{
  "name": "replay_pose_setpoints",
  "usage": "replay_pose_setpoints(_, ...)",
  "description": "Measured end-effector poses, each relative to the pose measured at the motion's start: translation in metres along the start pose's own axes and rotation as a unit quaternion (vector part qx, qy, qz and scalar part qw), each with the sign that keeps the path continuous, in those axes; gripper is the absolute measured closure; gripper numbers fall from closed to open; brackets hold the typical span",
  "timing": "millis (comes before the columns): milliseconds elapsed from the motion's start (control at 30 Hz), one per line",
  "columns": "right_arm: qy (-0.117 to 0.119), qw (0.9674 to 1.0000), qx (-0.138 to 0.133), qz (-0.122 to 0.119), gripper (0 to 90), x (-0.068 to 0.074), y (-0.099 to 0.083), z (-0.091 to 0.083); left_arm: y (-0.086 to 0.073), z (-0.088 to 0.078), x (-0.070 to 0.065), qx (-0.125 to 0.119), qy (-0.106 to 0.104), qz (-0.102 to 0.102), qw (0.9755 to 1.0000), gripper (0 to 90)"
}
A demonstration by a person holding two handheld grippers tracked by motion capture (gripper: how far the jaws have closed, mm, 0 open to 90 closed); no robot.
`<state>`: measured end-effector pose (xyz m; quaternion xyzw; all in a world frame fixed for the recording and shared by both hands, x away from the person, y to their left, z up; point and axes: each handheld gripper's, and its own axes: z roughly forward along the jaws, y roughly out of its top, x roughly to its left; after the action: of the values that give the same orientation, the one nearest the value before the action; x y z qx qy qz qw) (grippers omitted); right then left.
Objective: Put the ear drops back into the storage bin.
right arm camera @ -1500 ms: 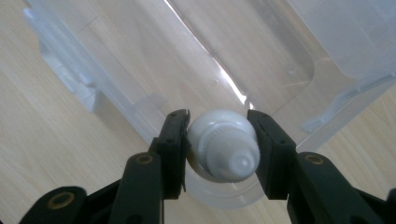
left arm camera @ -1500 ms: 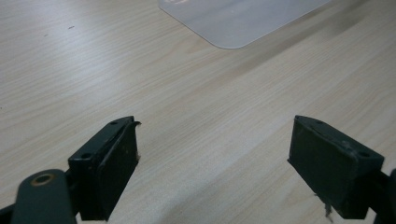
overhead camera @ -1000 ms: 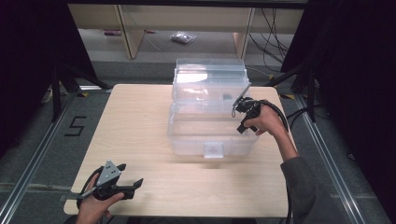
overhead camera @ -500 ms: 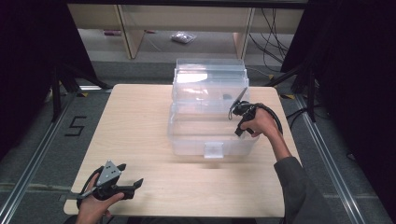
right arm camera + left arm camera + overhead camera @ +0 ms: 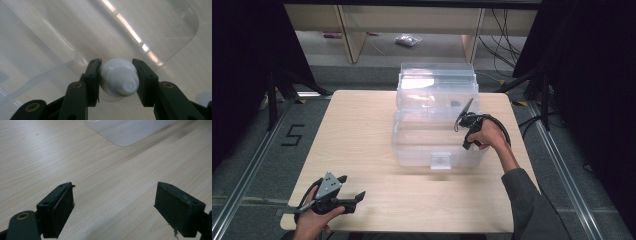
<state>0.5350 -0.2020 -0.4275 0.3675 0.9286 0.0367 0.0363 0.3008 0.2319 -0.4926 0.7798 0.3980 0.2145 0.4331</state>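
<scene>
At the bottom left of the high view, the left tongs (image 5: 346, 200) rest low on the desk (image 5: 362, 130). They are spread wide with nothing between them, and in the left gripper view bare wood shows between the two black jaws.

Further up, in the middle of the frame, sits one clear plastic box (image 5: 437, 120). Its lid looks tipped up at the back. The right tongs (image 5: 460, 120) hang over the right side of the box. In the right gripper view they squeeze one small white round thing (image 5: 119, 77). It looks like a cap or little bottle, held just over the clear plastic.

I think the step now is putting the white thing into the box. Next, the right tongs should go lower and let go gently.

There are two tongs, one box and one white thing.
</scene>
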Motion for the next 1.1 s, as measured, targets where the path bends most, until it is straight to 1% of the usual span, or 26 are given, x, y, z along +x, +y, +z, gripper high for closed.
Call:
replay_pose_setpoints(67,0.014,0.9996,0.011,0.024,60.1,0.003,0.002,0.000,0.000,0.000,0.000,0.001,0.002,0.000,1.0000,15.2)
replay_pose_setpoints(100,0.005,0.9996,0.009,0.027,60.1,0.005,0.002,0.001,0.000,0.000,-0.001,-0.001,0.001,-0.003,1.0000,15.2)
replay_pose_setpoints(133,0.005,0.9999,0.010,0.009,60.1,0.003,0.003,0.002,0.000,0.000,-0.001,-0.001,0.001,-0.003,1.0000,15.2)
replay_pose_setpoints(167,0.007,0.9998,0.011,0.018,60.1,0.004,0.003,0.002,0.000,0.000,-0.001,-0.002,0.001,-0.003,1.0000,15.2)
replay_pose_setpoints(200,0.007,0.9997,0.013,0.018,60.1,0.005,0.003,0.003,0.000,0.000,0.000,0.000,0.001,0.000,1.0000,15.2)
replay_pose_setpoints(233,0.006,0.9999,0.008,0.009,60.1,0.003,0.003,0.004,0.000,0.000,-0.001,-0.002,0.001,-0.003,1.0000,15.2)
replay_pose_setpoints(267,0.006,0.9999,0.011,0.010,60.1,0.003,0.003,0.005,0.000,0.000,0.000,0.001,0.002,0.000,1.0000,15.2)
replay_pose_setpoints(300,0.005,0.9999,0.010,0.000,60.1,0.002,0.003,0.006,0.000,0.000,0.000,0.000,0.002,0.000,1.0000,15.1)
replay_pose_setpoints(333,0.007,0.9999,0.014,0.005,60.1,0.003,0.003,0.006,0.000,0.000,0.000,0.000,0.002,-0.001,1.0000,15.2)
replay_pose_setpoints(367,0.002,0.9999,0.015,0.007,60.1,0.004,0.003,0.007,0.000,0.000,0.000,-0.001,0.001,-0.002,1.0000,15.2)
replay_pose_setpoints(400,0.003,0.9998,0.017,0.008,60.1,0.004,0.003,0.007,0.000,0.000,0.000,0.001,0.001,0.001,1.0000,15.2)
replay_pose_setpoints(433,0.002,0.9996,0.023,0.016,60.1,0.005,0.004,0.006,0.000,0.000,0.000,0.001,0.001,0.001,1.0000,15.2)
replay_pose_setpoints(467,0.004,0.9999,0.015,0.005,60.1,0.004,0.003,0.007,0.000,0.000,0.000,0.001,0.001,0.001,1.0000,15.2)
replay_pose_setpoints(533,0.006,0.9997,0.022,0.013,60.1,0.005,0.003,0.007,0.000,0.000,0.000,0.001,0.001,0.001,1.0000,15.2)
replay_pose_setpoints(633,0.002,0.9996,0.025,0.016,60.1,0.006,0.004,0.006,0.000,0.000,-0.001,-0.002,0.001,-0.003,1.0000,15.2)
replay_pose_setpoints(733,0.010,0.9994,0.027,0.019,60.1,0.007,0.004,0.007,0.000,0.000,0.000,0.000,0.001,0.001,1.0000,15.2)
replay_pose_setpoints(767,0.004,0.9995,0.025,0.016,60.1,0.007,0.004,0.008,0.000,0.000,-0.001,-0.002,0.001,-0.002,1.0000,15.2)
replay_pose_setpoints(800,0.014,0.9996,0.021,0.014,60.1,0.006,0.003,0.010,0.000,0.000,-0.001,-0.002,0.001,-0.002,1.0000,15.2)
replay_pose_setpoints(833,0.008,0.9998,0.019,0.006,60.1,0.005,0.003,0.011,0.000,0.000,0.000,0.001,0.002,0.001,1.0000,15.2)
replay_pose_setpoints(900,0.010,0.9998,0.018,0.000,60.1,0.003,0.002,0.013,0.000,0.000,0.000,0.001,0.001,0.001,1.0000,15.2)
replay_pose_setpoints(933,0.009,0.9998,0.019,0.004,60.0,0.003,0.001,0.014,0.000,0.000,0.000,0.001,0.002,0.001,1.0000,15.2)
replay_pose_setpoints(967,0.008,0.9994,0.027,0.019,60.0,0.005,0.002,0.013,0.000,0.000,0.000,0.001,0.002,0.001,1.0000,15.2)
replay_pose_setpoints(1000,0.010,0.9995,0.024,0.017,60.0,0.004,0.001,0.014,0.000,0.000,0.000,0.001,0.002,0.001,1.0000,15.2)
replay_pose_setpoints(1033,0.012,0.9998,0.019,0.001,60.0,0.002,0.000,0.015,0.000,0.000,0.000,0.002,0.002,0.001,1.0000,15.2)
replay_pose_setpoints(1067,0.015,0.9996,0.022,0.007,59.9,0.002,-0.001,0.016,0.000,0.000,0.000,0.001,0.001,0.001,1.0000,15.2)
replay_pose_setpoints(1100,0.014,0.9993,0.029,0.020,59.9,0.004,0.000,0.014,0.000,0.000,0.000,0.001,0.000,0.001,1.0000,15.2)
